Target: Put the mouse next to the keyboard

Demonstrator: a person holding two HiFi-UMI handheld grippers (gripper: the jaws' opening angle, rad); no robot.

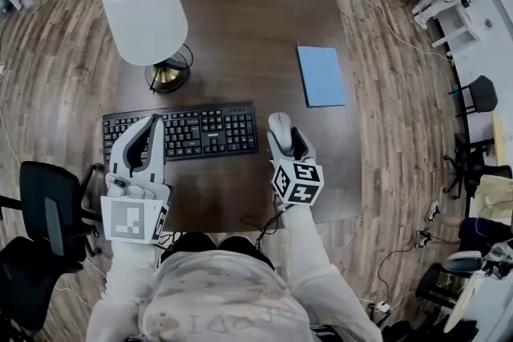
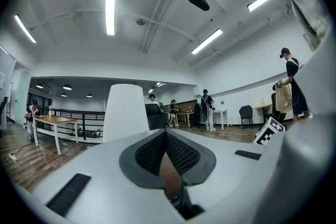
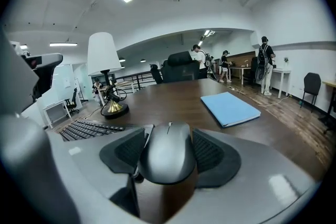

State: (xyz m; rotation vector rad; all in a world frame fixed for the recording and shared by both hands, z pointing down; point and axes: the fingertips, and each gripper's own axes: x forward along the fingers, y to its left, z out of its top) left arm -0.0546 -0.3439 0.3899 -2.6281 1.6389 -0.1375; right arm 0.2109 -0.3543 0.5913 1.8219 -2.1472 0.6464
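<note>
A grey mouse [image 1: 279, 126] sits just right of the black keyboard [image 1: 204, 130] on the dark wooden table [image 1: 240, 4]. My right gripper [image 1: 283, 138] is shut on the mouse, with a ridged pad pressed against each of its sides. The right gripper view shows the mouse [image 3: 168, 157] filling the gap between the pads [image 3: 128, 152], with the keyboard [image 3: 86, 129] close on its left. Whether the mouse rests on the table I cannot tell. My left gripper [image 1: 152, 126] hovers over the keyboard's left part, shut on nothing; in its own view my left gripper [image 2: 166, 136] has its pads meeting at the tips.
A table lamp [image 1: 144, 12] with a white shade stands behind the keyboard at the left. A blue notebook [image 1: 321, 74] lies at the far right of the table. A black office chair [image 1: 48, 212] stands to my left. The table's front edge runs just below the grippers.
</note>
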